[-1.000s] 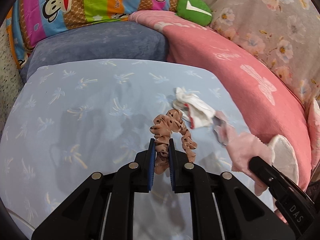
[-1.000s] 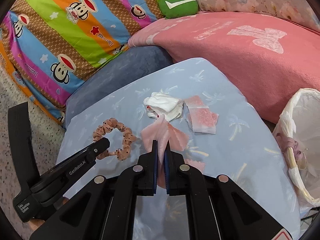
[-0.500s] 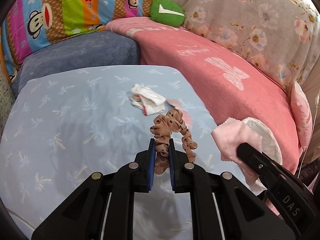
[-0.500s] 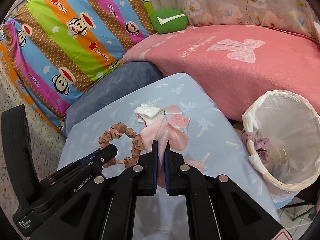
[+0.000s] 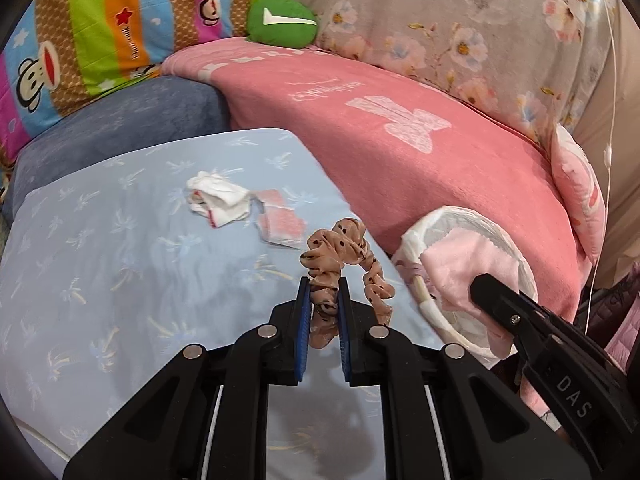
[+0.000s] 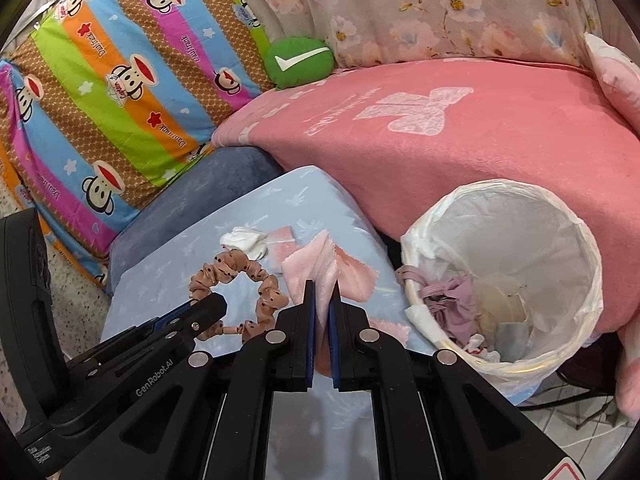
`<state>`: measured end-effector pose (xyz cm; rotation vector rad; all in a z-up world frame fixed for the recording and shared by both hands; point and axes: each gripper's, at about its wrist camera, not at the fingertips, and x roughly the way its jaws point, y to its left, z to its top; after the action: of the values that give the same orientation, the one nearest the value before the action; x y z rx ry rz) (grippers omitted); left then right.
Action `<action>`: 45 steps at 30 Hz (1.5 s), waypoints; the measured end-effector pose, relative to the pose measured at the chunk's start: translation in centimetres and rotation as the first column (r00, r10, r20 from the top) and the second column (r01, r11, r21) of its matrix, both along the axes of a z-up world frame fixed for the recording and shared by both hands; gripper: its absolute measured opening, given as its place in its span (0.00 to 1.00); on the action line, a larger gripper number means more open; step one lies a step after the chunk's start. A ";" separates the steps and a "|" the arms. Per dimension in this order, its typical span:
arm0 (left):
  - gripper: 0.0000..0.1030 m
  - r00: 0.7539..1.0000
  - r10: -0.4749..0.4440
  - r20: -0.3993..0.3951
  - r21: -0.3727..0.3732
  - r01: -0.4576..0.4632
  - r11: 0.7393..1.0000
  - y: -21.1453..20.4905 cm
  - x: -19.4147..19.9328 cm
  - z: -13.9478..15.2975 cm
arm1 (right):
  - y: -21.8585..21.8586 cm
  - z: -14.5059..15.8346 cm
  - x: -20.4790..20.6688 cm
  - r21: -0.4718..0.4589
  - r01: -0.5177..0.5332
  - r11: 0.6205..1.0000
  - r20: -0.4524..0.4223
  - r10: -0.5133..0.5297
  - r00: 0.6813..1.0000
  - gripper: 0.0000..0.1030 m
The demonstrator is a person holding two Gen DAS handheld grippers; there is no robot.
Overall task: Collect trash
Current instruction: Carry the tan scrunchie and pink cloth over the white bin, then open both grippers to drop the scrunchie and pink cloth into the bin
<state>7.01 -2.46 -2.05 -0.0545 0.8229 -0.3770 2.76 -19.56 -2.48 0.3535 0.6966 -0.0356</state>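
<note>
My left gripper is shut on a tan dotted scrunchie, which hangs above the pale blue cushion. In the right wrist view the same scrunchie shows beside the left gripper. My right gripper is shut on a pink cloth, and in the left wrist view that cloth hangs over the white-lined bin. The bin stands right of the cushion and holds several scraps. A crumpled white tissue and a pink-white packet lie on the cushion.
A pink blanket covers the sofa behind the bin. A striped monkey-print pillow, a green cushion and a grey-blue cushion sit at the back. Floral fabric hangs behind. Speckled floor shows at the left.
Both grippers have carried their loads rightward and a little up, off the cushion toward the bin. The pink cloth now hangs over the bin's mouth. The tissue and packet stay put.
</note>
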 end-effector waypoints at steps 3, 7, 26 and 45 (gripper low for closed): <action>0.12 0.999 -0.036 0.004 0.009 0.036 0.999 -1.6 -0.3 0.1 | -1.6 -0.1 -0.6 -0.031 0.043 0.999 -0.002 -0.043 0.999 0.06; 0.12 0.996 -0.086 0.010 0.020 0.086 0.996 -3.9 -0.4 0.2 | -3.7 -0.2 -1.3 -0.052 0.091 0.995 -0.001 -0.091 0.996 0.06; 0.14 0.970 -0.242 -0.003 0.045 0.242 0.969 -12.6 -0.2 -0.5 | -11.4 -1.3 -2.3 -0.042 0.227 0.973 -0.011 -0.228 0.974 0.06; 0.65 0.975 -0.221 0.019 0.074 0.219 0.973 -13.3 0.8 -0.5 | -12.5 -1.3 -0.9 -0.034 0.260 0.965 0.001 -0.260 0.966 0.16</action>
<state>7.78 -15.73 -2.54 0.1100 0.8173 -0.5559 1.87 -32.03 -3.74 0.4107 0.6490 -0.2977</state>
